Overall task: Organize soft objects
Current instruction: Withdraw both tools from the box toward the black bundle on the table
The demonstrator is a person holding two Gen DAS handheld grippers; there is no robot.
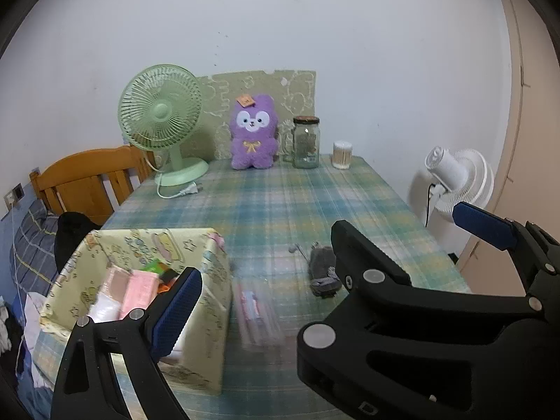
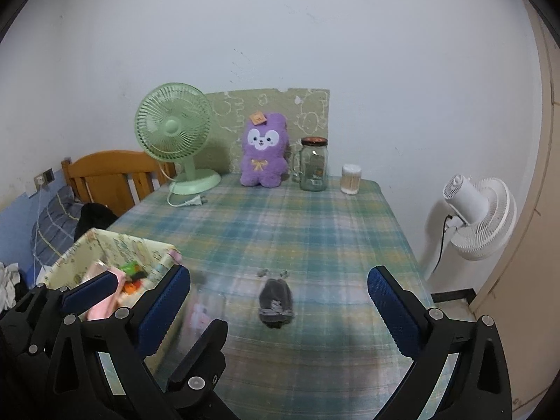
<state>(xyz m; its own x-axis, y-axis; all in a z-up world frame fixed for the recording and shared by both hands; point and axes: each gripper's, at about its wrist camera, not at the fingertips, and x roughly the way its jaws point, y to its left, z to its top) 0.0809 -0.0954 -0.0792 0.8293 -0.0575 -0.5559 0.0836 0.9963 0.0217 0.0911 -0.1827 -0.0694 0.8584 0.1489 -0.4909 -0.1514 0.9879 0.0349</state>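
A small grey plush toy (image 2: 275,302) lies on the plaid tablecloth (image 2: 315,231), between my right gripper's open fingers and a little ahead of them. My right gripper (image 2: 278,306) is open and empty. In the left wrist view the grey toy (image 1: 323,269) lies right of centre. My left gripper (image 1: 329,262) is open and empty, its left finger over the patterned storage box (image 1: 147,245), which holds pink and white soft items. A pink packet (image 1: 252,309) lies blurred beside the box. A purple plush bear (image 2: 262,155) sits at the table's back.
A green desk fan (image 2: 176,133) with a loose cord, a glass jar (image 2: 314,164) and a cotton-swab tub (image 2: 351,179) stand along the back edge. A white floor fan (image 2: 479,217) stands right of the table. A wooden chair (image 2: 108,175) and bedding are at the left.
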